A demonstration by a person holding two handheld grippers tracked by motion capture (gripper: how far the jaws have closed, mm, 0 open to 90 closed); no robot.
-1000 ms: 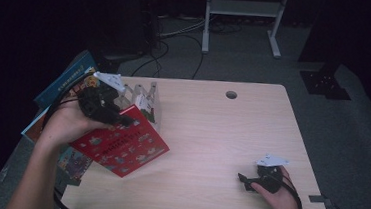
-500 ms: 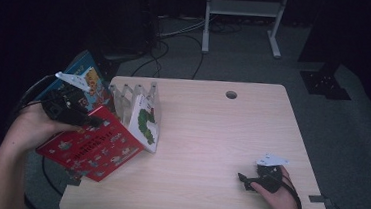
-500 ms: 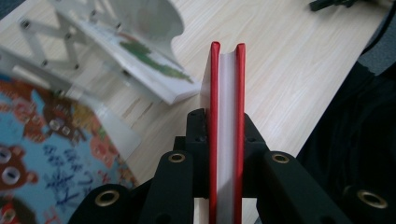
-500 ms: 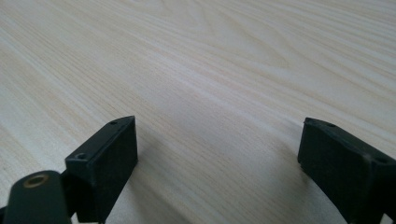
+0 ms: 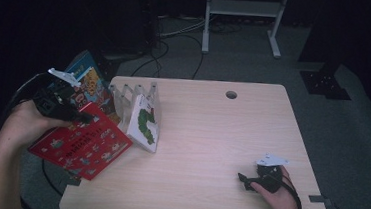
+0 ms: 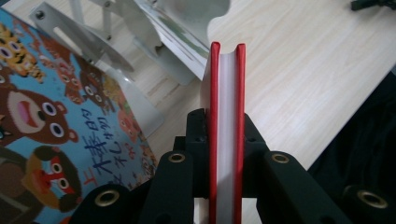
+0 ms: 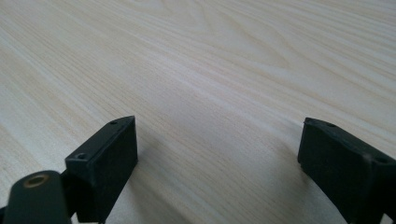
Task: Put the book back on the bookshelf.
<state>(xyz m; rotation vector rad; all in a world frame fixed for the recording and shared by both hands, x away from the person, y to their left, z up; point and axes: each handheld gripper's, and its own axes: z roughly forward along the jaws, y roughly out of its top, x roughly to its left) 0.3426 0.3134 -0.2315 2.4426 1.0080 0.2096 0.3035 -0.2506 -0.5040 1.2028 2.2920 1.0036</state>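
Note:
A red picture book [image 5: 82, 144] hangs tilted over the table's left edge, and my left gripper [image 5: 79, 118] is shut on its upper edge. In the left gripper view the red covers and white page block [image 6: 227, 93] stand edge-on between the two black jaws of the left gripper [image 6: 227, 126], which press on both covers. A white book with a green caterpillar [image 5: 144, 126] leans against the white rack [image 5: 129, 95]. My right gripper [image 5: 243, 180] rests on the table at the lower right; in its own view the right gripper [image 7: 217, 154] stands open over bare wood.
A blue animal picture book [image 5: 87, 79] stands behind the rack at the table's left; it is also in the left gripper view [image 6: 56, 121] beside the rack's dividers [image 6: 93, 46]. The light wooden table [image 5: 221, 137] has a cable hole [image 5: 231, 94] near its far edge.
My left hand has carried the red book leftward, away from the rack toward the table's left edge, uncovering the white caterpillar book. The right hand has stayed put.

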